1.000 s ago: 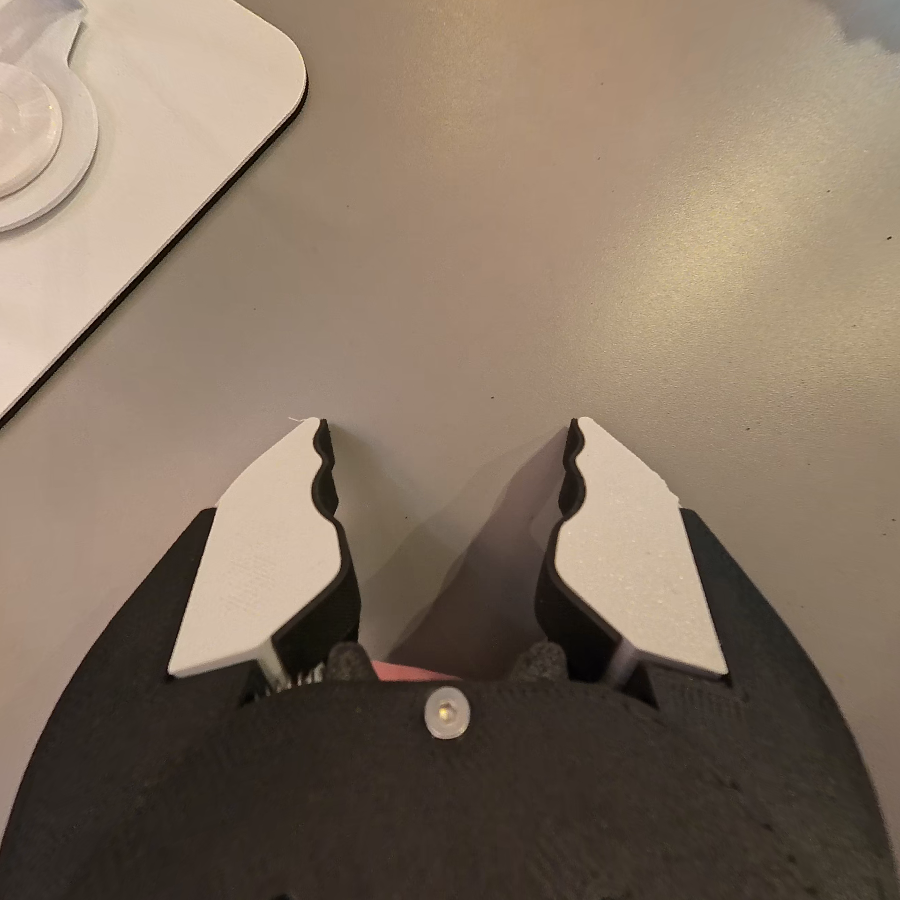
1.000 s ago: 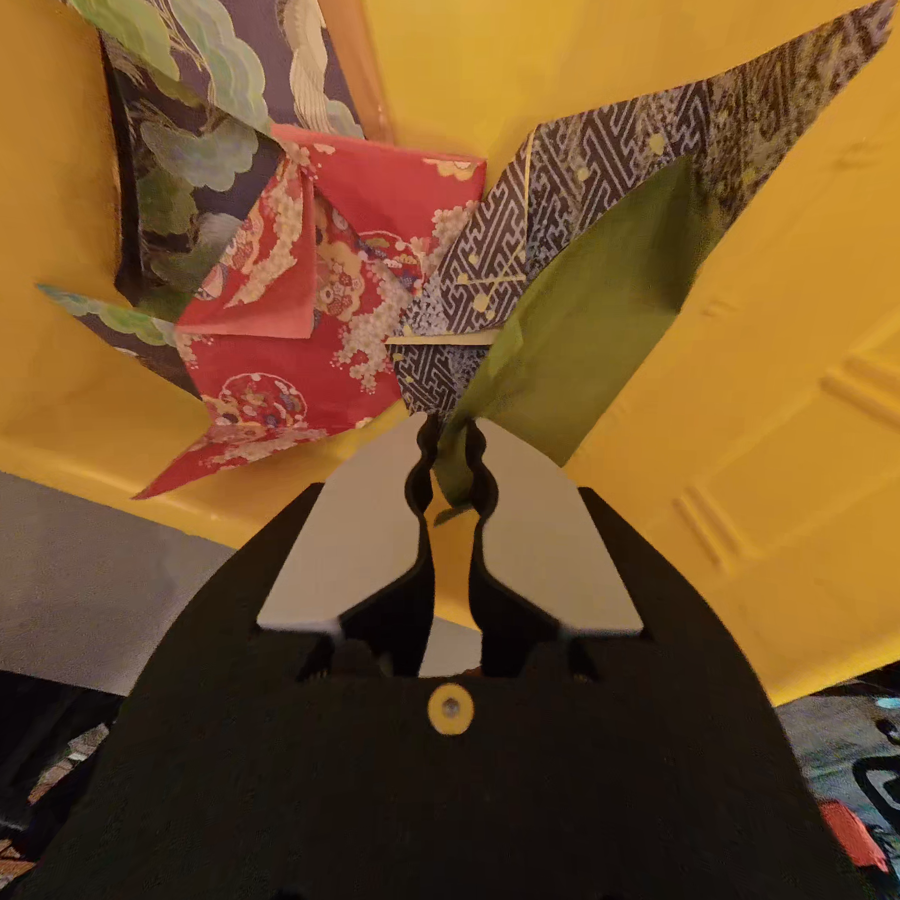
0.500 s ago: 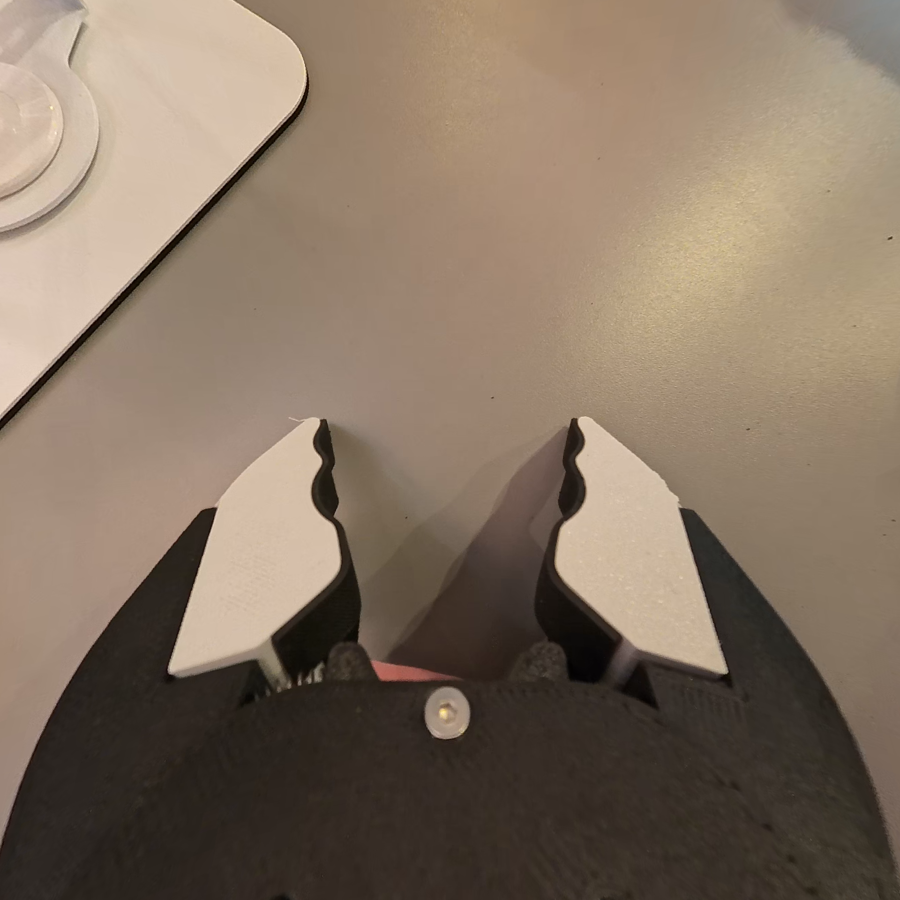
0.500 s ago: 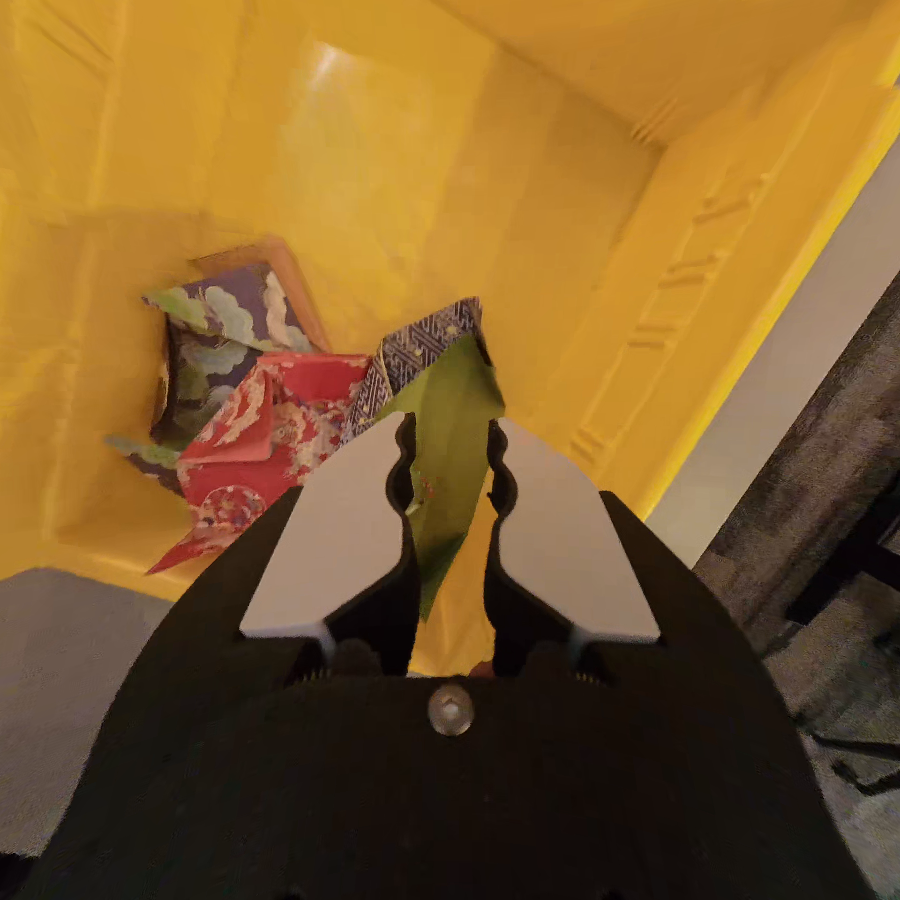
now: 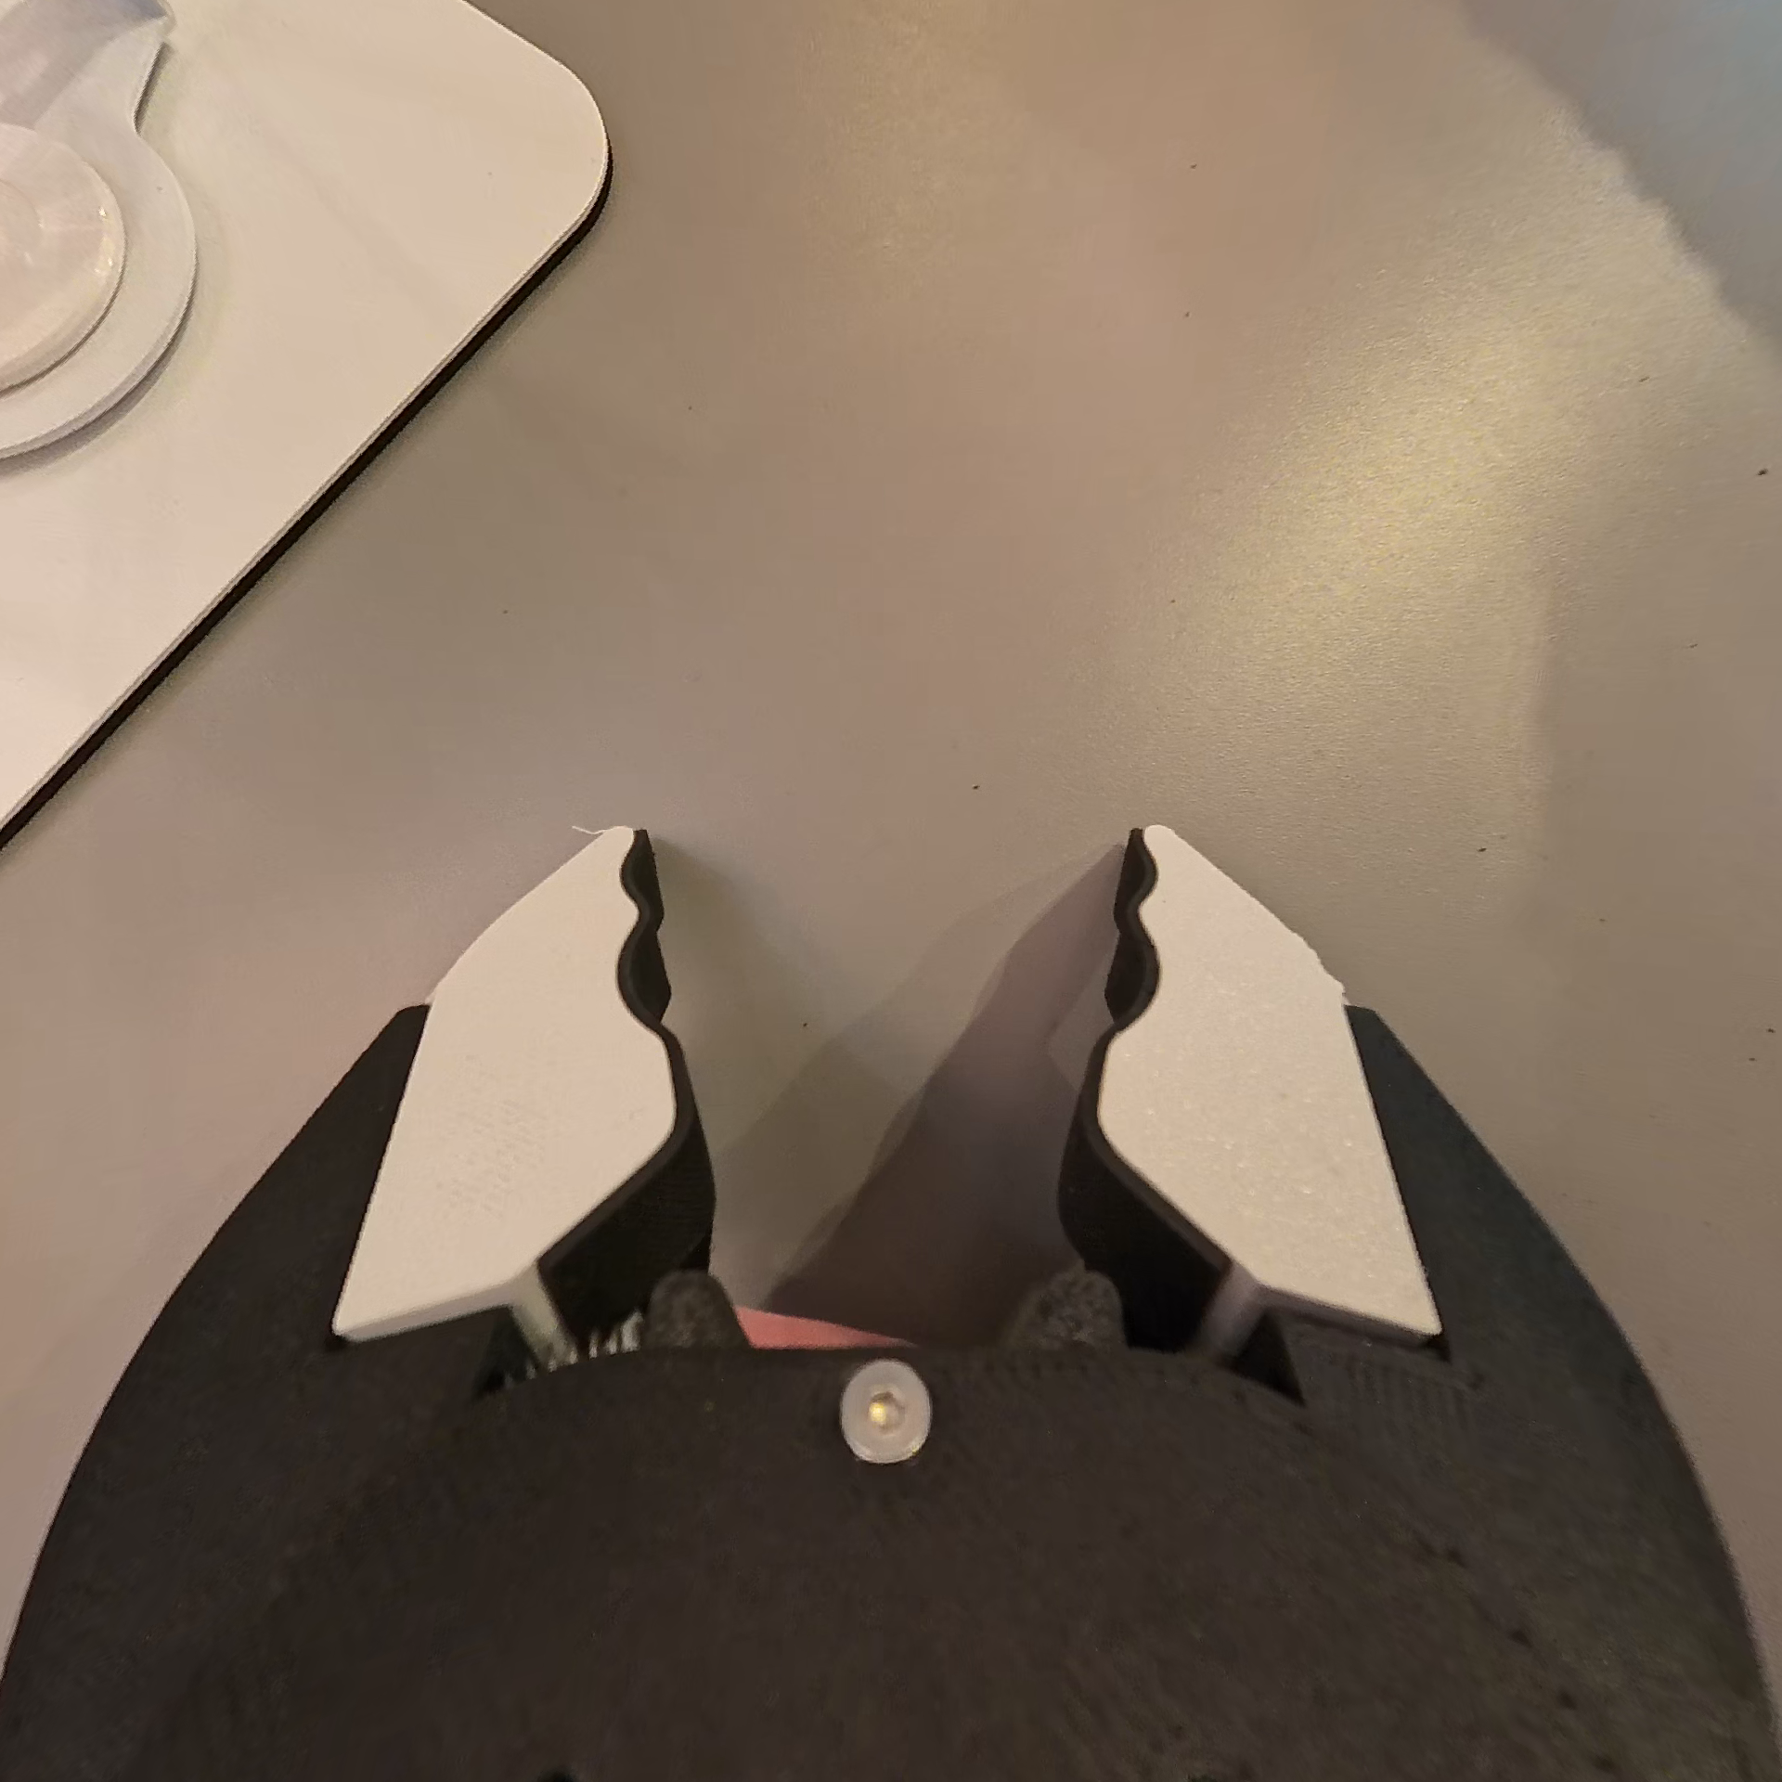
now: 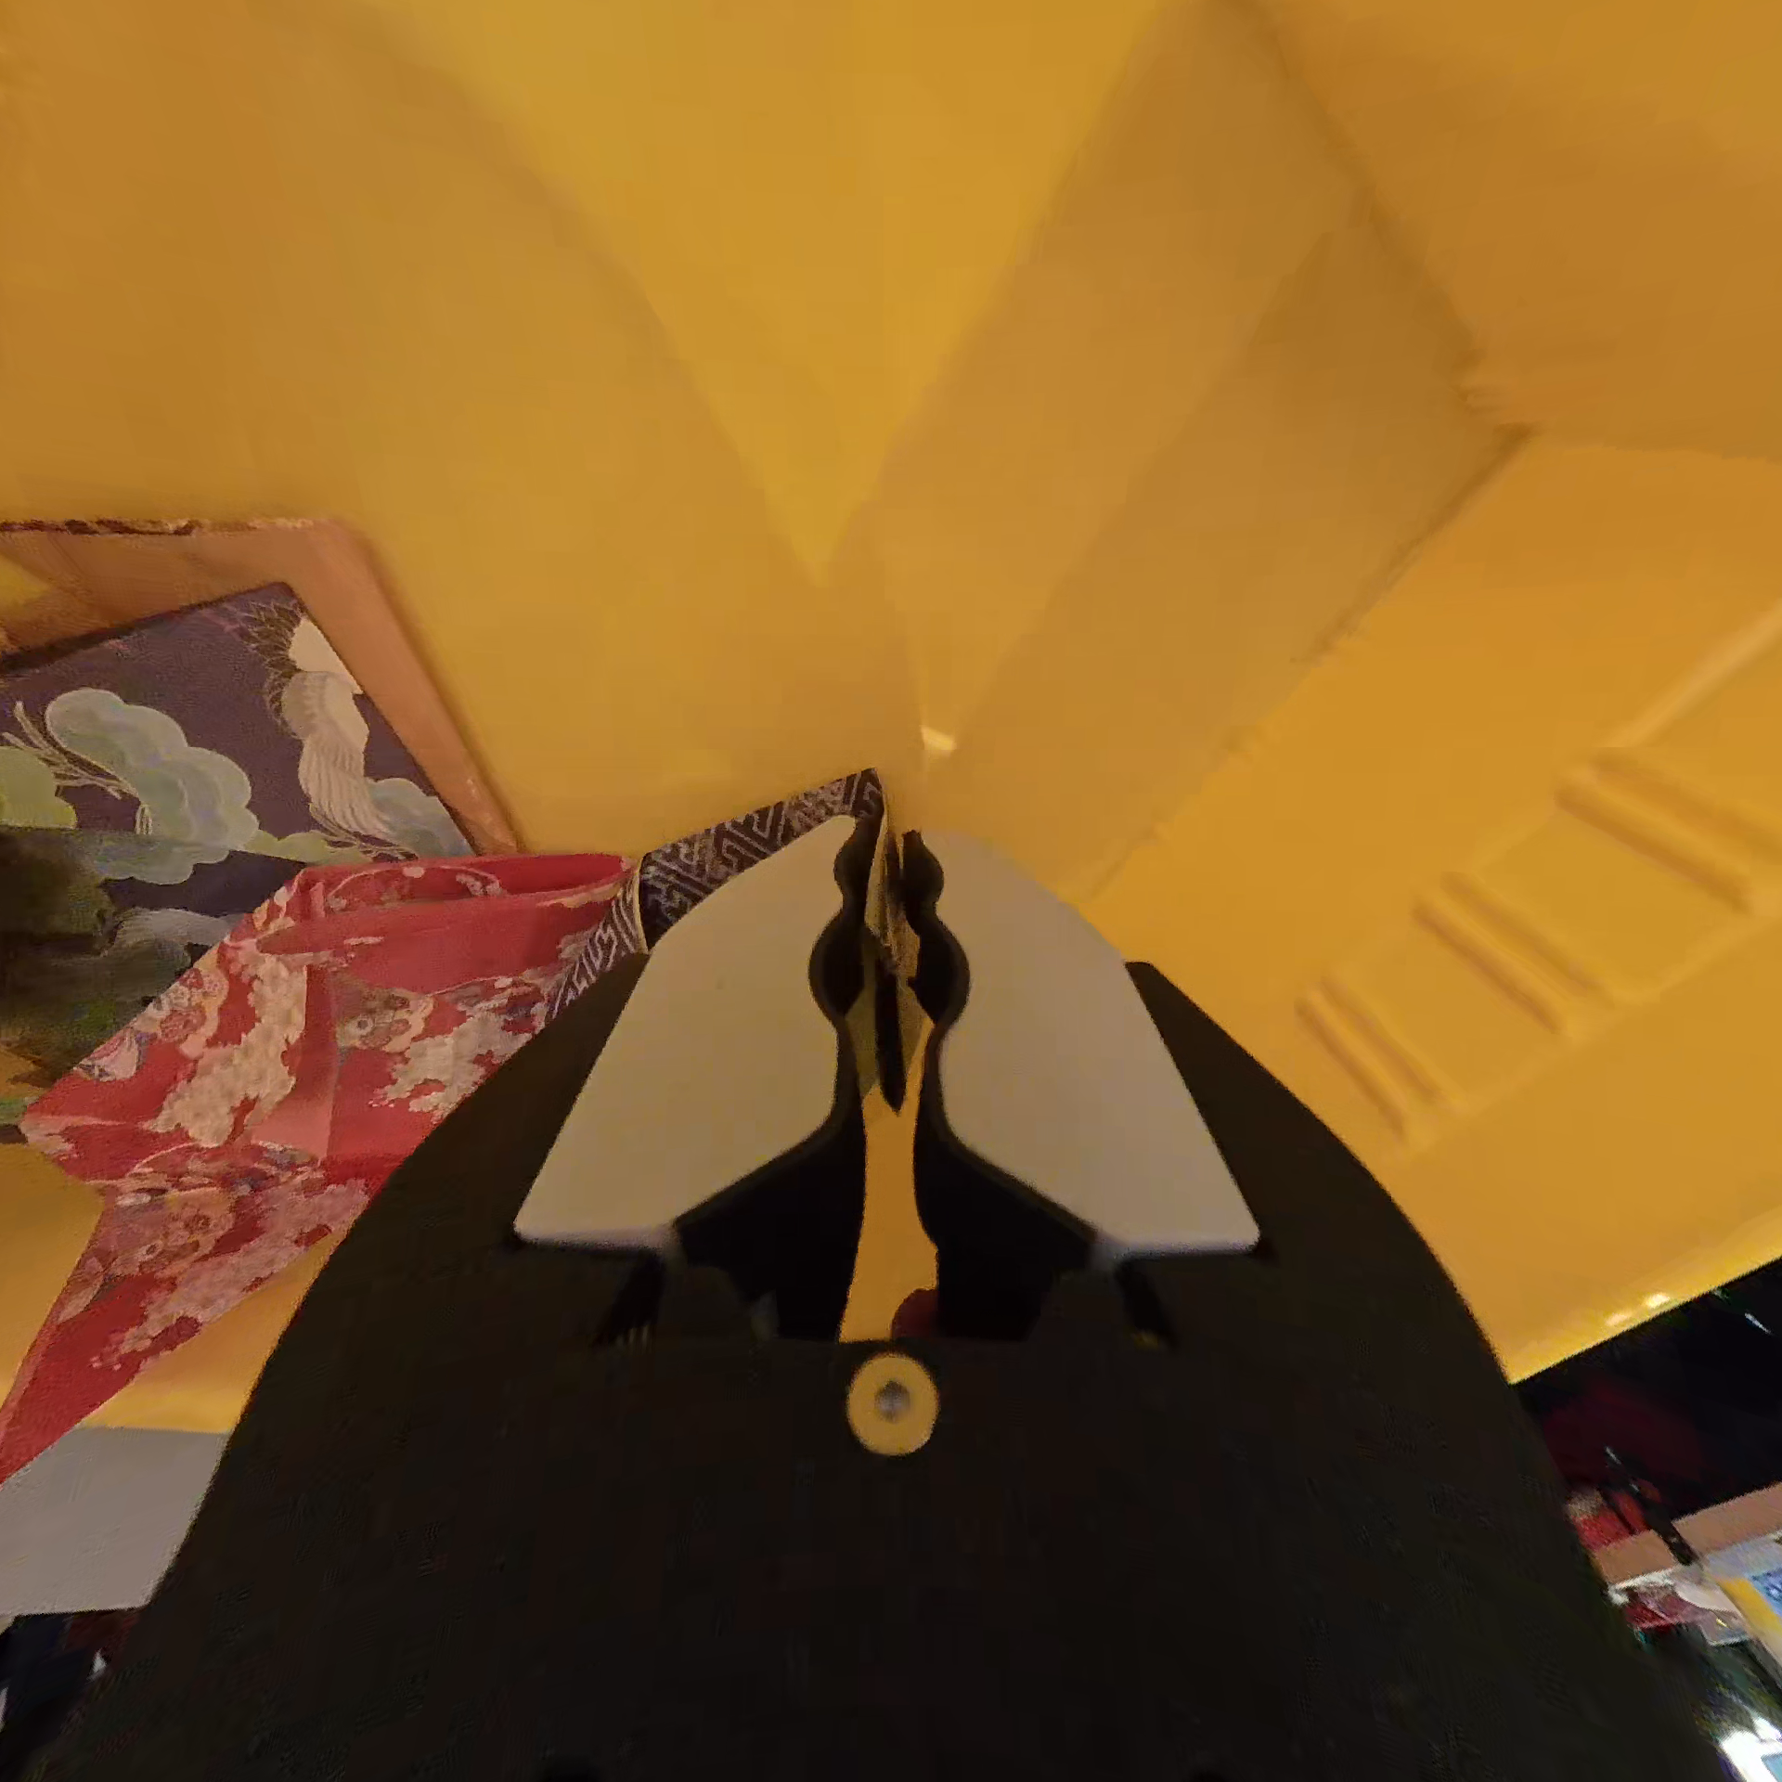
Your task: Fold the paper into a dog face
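Observation:
My right gripper point(image 6: 892, 844) is low inside a yellow bin point(image 6: 1205, 405), close to its corner. Its jaws are nearly together and pinch a sheet of paper point(image 6: 885, 940) seen edge-on. The sheet's navy patterned side point(image 6: 742, 853) trails off to the left behind the left finger. A red flowered folded paper point(image 6: 318, 1003) and a dark floral paper point(image 6: 193, 733) lie left of it in the bin. My left gripper point(image 5: 892, 849) is open and empty, low over the grey table point(image 5: 964, 482). No paper shows in the left wrist view.
A white mat point(image 5: 318, 241) with a round clear disc point(image 5: 48, 260) lies at the table's far left. A wooden board point(image 6: 386, 627) leans under the dark floral paper. The bin's ribbed wall point(image 6: 1495, 916) is close on the right. Tip to tip, the grippers are about 55 cm apart.
The right gripper pulled back with its jaws slightly apart around the green-backed paper, then moved down into the bin corner and closed on the sheet. The left gripper has not moved.

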### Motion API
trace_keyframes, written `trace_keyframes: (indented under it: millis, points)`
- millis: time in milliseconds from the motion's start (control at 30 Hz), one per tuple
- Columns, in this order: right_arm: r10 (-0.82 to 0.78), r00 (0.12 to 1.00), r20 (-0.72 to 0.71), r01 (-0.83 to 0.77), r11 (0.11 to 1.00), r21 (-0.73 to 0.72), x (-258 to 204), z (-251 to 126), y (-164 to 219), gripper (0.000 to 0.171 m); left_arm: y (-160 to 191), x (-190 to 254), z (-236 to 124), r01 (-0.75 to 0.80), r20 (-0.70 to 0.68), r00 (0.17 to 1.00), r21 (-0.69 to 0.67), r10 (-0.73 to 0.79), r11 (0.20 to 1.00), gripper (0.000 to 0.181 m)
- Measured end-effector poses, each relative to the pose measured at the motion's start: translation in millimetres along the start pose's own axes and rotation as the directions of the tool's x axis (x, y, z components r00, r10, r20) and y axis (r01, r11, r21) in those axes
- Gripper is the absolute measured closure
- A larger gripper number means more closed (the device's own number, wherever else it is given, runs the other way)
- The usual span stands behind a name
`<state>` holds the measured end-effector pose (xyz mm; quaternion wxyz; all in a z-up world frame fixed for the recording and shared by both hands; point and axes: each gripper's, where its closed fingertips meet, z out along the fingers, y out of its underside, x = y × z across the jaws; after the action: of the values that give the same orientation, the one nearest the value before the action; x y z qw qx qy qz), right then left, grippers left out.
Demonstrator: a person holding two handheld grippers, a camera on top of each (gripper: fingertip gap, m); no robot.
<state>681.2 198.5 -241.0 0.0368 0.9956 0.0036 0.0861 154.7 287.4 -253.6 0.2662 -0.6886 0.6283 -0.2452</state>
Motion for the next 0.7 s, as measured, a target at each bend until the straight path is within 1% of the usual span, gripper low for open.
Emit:
trace_keyframes:
  millis: [67,133,200,300,367,400,467,567,633,700]
  points:
    - [0.022,0.999,0.046,-0.023,0.999,0.025,-5.1,-5.3,-0.2,0.167,0.0,0.0,0.0,0.000,0.000,1.000,0.000,0.000,1.000,0.092]
    - [0.022,0.998,0.061,-0.024,0.999,0.038,-7.1,-14.1,1.6,0.168,0.0,0.0,0.0,0.000,0.000,1.000,0.000,0.000,1.000,0.092]
    - [0.007,0.993,0.121,-0.010,1.000,0.021,-17.9,-19.8,7.4,0.167,0.0,0.0,0.0,0.000,0.000,1.000,0.000,0.000,1.000,0.092]
    - [0.016,0.989,0.147,-0.018,1.000,0.011,-23.5,-22.7,10.8,0.165,0.0,-0.1,0.0,0.000,0.001,1.000,0.000,0.000,1.000,0.092]
    - [0.016,0.991,0.134,-0.020,0.999,0.031,-21.9,-24.3,9.1,0.154,0.0,-0.1,0.0,0.000,0.001,1.000,0.000,0.000,1.000,0.092]
    - [0.023,0.993,0.117,-0.029,0.998,0.055,-19.1,-27.5,7.0,0.142,0.1,-0.1,-0.1,0.000,0.001,1.000,0.000,0.000,1.000,0.092]
    - [0.046,0.993,0.109,-0.058,0.992,0.108,-14.7,-39.2,6.7,0.134,0.1,-0.1,-0.1,0.000,0.001,1.000,0.000,0.000,1.000,0.092]
    - [0.064,0.990,0.126,-0.092,0.969,0.228,-11.5,-68.3,12.2,0.126,0.0,-0.2,-0.1,0.001,0.001,1.000,0.000,-0.001,1.000,0.092]
    - [0.081,0.986,0.149,-0.120,0.954,0.275,-12.8,-86.1,27.1,0.127,0.0,-0.3,-0.1,0.001,0.001,1.000,0.000,-0.001,1.000,0.092]
    - [0.086,0.979,0.183,-0.136,0.951,0.277,-21.1,-94.5,50.3,0.135,0.0,-0.4,-0.1,0.001,0.001,1.000,0.000,-0.001,1.000,0.092]
